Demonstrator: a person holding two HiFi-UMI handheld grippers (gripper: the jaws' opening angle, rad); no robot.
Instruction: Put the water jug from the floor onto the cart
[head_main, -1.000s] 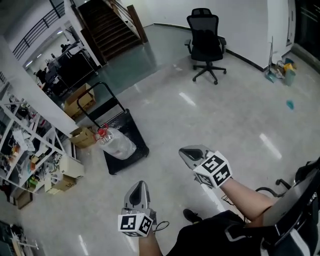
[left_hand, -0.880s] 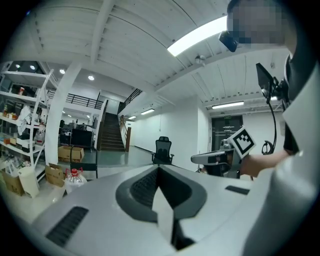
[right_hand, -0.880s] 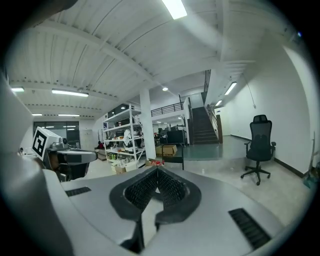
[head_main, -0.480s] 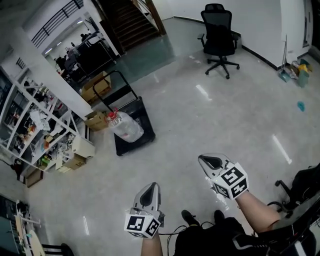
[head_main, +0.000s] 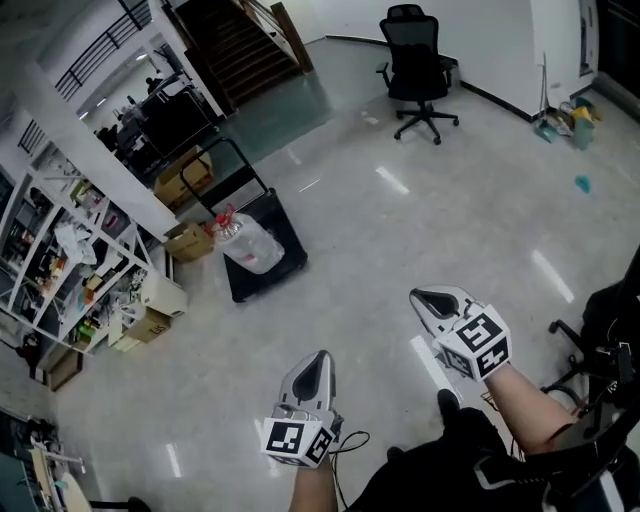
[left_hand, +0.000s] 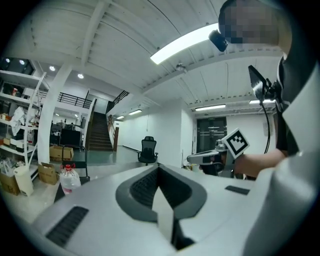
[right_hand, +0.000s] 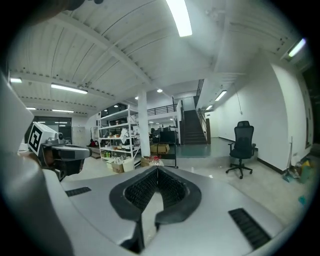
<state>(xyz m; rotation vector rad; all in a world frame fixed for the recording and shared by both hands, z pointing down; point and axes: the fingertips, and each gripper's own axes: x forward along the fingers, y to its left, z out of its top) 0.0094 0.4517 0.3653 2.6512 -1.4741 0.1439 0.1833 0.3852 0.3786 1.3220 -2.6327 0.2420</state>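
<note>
Floor (head_main: 400, 230): pale, polished, open hall.
Left gripper (head_main: 319, 357): your jaws are pressed together with nothing between them.
Right gripper (head_main: 422, 296): likewise clenched and empty.
Water jug (head_main: 248, 245): lying on the cart (head_main: 290, 250), well apart from both your grippers.
</note>
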